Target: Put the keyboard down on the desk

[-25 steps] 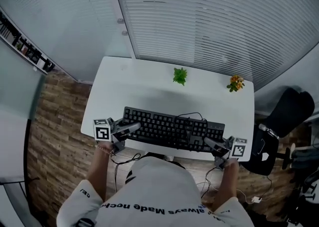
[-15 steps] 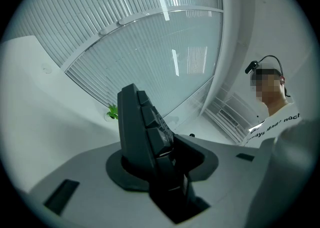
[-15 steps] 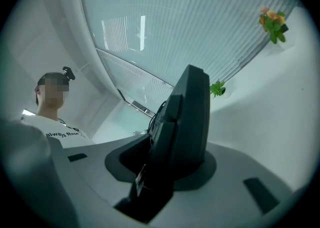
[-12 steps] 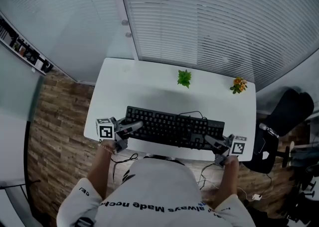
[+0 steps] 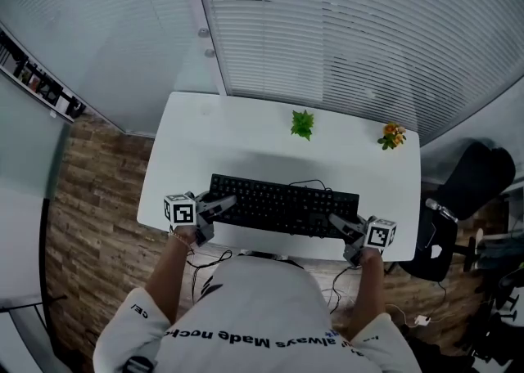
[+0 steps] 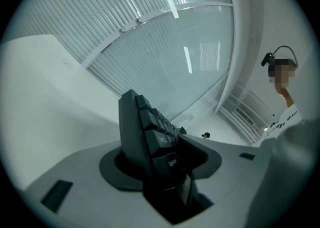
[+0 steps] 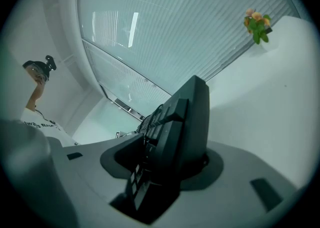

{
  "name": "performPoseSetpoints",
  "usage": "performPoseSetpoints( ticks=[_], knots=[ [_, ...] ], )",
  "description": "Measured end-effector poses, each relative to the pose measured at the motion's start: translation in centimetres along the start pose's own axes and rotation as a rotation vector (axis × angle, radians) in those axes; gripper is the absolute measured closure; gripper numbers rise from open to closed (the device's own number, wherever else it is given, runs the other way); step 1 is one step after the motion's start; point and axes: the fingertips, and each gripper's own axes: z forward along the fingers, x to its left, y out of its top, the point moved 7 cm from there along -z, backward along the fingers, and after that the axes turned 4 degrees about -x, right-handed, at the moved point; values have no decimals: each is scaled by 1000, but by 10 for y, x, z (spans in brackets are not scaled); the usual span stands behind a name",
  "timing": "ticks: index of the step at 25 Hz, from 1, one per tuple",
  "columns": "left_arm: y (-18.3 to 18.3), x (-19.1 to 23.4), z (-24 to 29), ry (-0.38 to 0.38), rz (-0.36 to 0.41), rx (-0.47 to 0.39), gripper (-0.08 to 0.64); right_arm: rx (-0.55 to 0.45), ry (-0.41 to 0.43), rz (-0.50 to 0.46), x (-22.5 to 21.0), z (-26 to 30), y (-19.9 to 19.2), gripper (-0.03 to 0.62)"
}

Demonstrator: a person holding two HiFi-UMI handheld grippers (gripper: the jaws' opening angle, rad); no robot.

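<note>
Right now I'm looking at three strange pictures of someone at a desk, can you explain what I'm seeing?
There's no robot: a person holds a two-jaw gripper in each hand, each with a marker cube. One picture is from a camera on the person's head, looking down; the other two are from cameras on the grippers, looking along their jaws. On the white desk lie a black keyboard, a green plant and an orange-flowered plant. The left gripper and right gripper each have a keyboard end between their jaws, which have just been opening, so they seem to be letting go.
</note>
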Motion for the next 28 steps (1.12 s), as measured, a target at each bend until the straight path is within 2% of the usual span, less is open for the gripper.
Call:
performPoseSetpoints(
  ticks=[8, 17, 22, 28],
  knots=[
    [-19, 38, 1, 128, 6, 17, 284, -2, -117, -28, -26, 11, -17, 324],
    [-33, 74, 11, 295, 39, 32, 227, 12, -242, -8, -64, 25, -25, 267],
    [-40, 88, 15, 354, 33, 53, 207, 19, -312, -5, -81, 34, -31, 235],
    [-45, 103, 18, 439, 69, 55, 186, 17, -403, -7, -97, 40, -34, 199]
  ],
)
